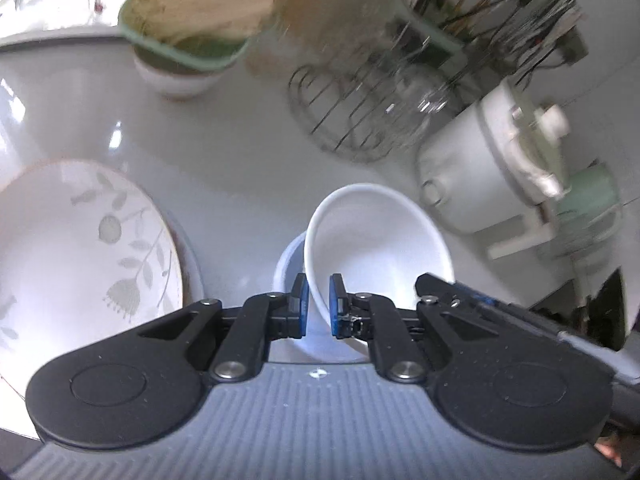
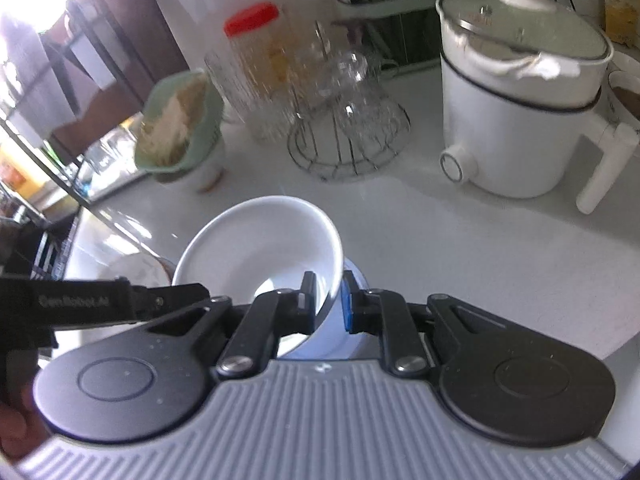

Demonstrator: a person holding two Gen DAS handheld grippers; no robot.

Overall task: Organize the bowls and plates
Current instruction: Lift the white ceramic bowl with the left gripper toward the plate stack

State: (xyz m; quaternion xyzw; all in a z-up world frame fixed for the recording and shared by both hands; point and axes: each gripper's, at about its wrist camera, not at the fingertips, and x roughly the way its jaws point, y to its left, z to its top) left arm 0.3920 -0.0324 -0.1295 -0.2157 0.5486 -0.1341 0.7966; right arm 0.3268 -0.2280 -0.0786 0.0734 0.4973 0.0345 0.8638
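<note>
A white bowl [image 1: 376, 240] is held tilted above a second white bowl [image 1: 286, 264] on the white counter. My left gripper [image 1: 318, 306] is shut on the white bowl's near rim. My right gripper [image 2: 328, 304] is shut on the opposite rim of the same bowl [image 2: 260, 248], with the lower bowl [image 2: 352, 344] under it. A white plate with a grey leaf pattern [image 1: 80, 248] lies to the left of the bowls, on top of another plate. The other gripper's arm shows at each view's edge.
A white electric pot [image 2: 516, 112] stands at the back right. A wire rack with glass cups [image 2: 348, 136], a red-lidded jar [image 2: 256, 72] and a green dish on a small white bowl [image 2: 180, 120] stand behind. A utensil holder [image 1: 480, 12] is at the wall.
</note>
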